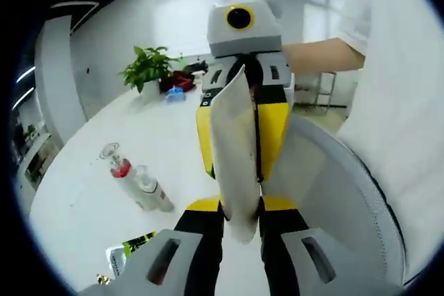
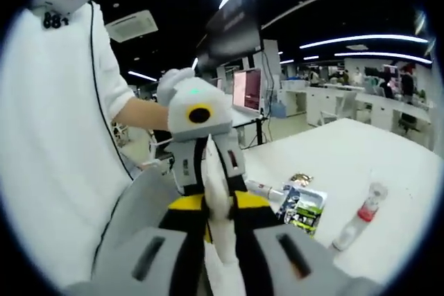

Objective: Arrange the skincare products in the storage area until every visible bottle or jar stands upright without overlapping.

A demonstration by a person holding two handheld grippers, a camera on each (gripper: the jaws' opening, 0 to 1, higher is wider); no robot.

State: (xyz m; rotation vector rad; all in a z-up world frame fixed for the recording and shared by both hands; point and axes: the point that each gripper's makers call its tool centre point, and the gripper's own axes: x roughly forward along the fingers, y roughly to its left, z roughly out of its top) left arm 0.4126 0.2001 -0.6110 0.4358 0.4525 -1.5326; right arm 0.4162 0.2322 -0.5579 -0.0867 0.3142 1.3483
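Both grippers' jaws pinch white tube (image 1: pixel 236 150).

A white counter (image 1: pixel 90 199) is seen carrying two clear bottles (image 1: pixel 135 181) lying down, a green sachet (image 2: pixel 303 207) and a potted plant (image 1: pixel 147 67).

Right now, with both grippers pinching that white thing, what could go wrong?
1. The left gripper and right gripper both clamp the white tube; pulling apart might squash or twist it.
2. It hangs above the table, so a loose grip could drop it.
3. The red-banded bottle and white bottle sit close together; a nudge could topple both.
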